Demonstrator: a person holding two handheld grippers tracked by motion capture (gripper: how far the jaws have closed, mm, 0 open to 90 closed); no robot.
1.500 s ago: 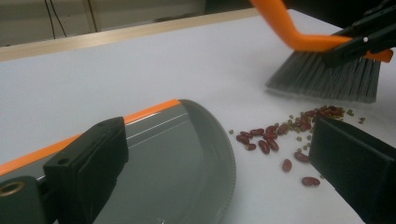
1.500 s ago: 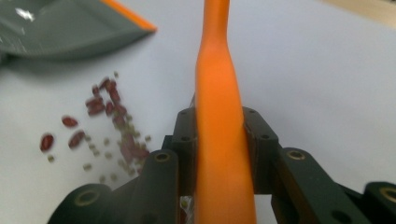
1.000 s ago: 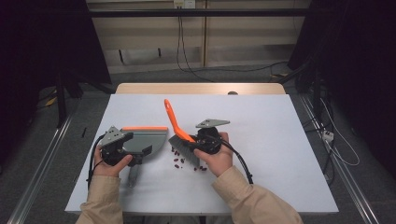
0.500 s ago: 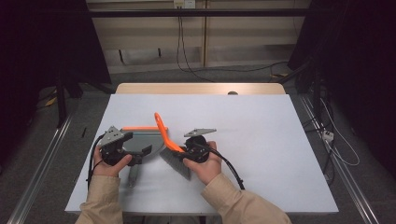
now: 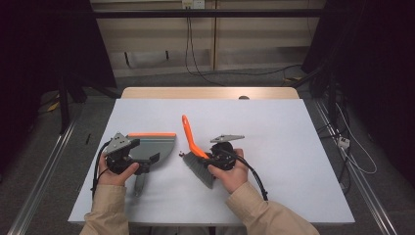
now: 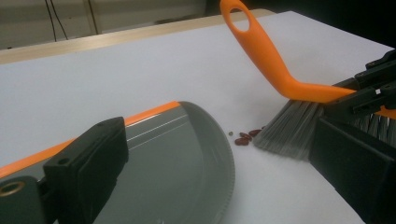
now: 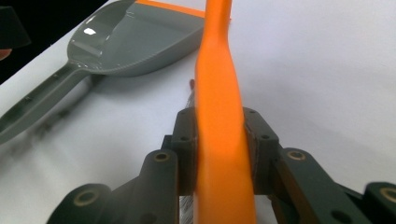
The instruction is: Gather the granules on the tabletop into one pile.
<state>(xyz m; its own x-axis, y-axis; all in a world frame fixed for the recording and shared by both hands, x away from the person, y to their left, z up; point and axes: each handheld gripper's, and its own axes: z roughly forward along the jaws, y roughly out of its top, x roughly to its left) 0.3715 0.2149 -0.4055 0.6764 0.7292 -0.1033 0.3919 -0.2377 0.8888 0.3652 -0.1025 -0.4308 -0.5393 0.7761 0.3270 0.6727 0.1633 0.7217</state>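
Note:
A grey dustpan (image 5: 155, 145) with an orange lip lies flat on the white table (image 5: 293, 127), its handle pointing toward the person. My left gripper (image 5: 144, 152) sits over its near-left part. In the left gripper view the left gripper's (image 6: 219, 140) jaws stand wide apart with the pan (image 6: 187, 158) between them; whether the pads press on it is hidden. My right gripper (image 5: 203, 156) is shut on the orange handle (image 7: 219, 116) of a hand brush (image 5: 190, 137). The brush's grey bristles (image 6: 289, 128) rest on the table just right of the pan. Several small red-brown beans (image 6: 245, 137) lie between bristles and pan.
The table has free white surface at the far side and to the right (image 5: 303, 161). A wooden strip (image 5: 210, 93) runs along its far edge. Cables trail from both grippers toward the person. Dark floor, rails and wall cables surround the table.
The right gripper swung the brush left up to the dustpan, then drew it back to the right and slightly lower. The left gripper and dustpan have stayed put.

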